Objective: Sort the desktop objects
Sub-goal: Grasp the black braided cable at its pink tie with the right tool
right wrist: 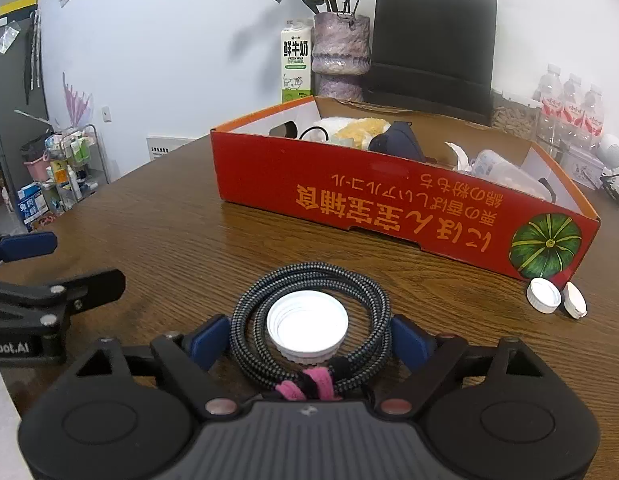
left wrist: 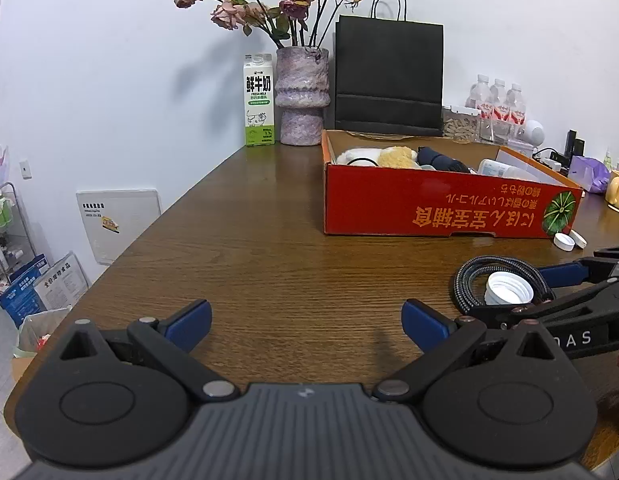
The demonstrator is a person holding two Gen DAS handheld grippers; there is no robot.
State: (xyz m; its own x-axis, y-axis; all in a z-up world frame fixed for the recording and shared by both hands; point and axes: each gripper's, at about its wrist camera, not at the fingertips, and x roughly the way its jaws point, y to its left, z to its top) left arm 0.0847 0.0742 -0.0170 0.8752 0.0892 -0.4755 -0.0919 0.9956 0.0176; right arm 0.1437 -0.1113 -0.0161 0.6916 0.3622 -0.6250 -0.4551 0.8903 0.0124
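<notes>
A: Two tongs status?
B: Left tongs [left wrist: 305, 322] gape wide over bare bench [left wrist: 269, 240]. Right tongs [right wrist: 311, 340] straddle coiled cable [right wrist: 309, 280], pads at its sides; white cap [right wrist: 307, 326] inside coil, near red box [right wrist: 389, 208].

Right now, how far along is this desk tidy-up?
Partly done: the red box already holds soft items and a bottle. In hand: the right gripper straddles the coiled cable with a white lid inside it, neither lifted. Left: two small white caps by the box. The left gripper is open, empty.
</notes>
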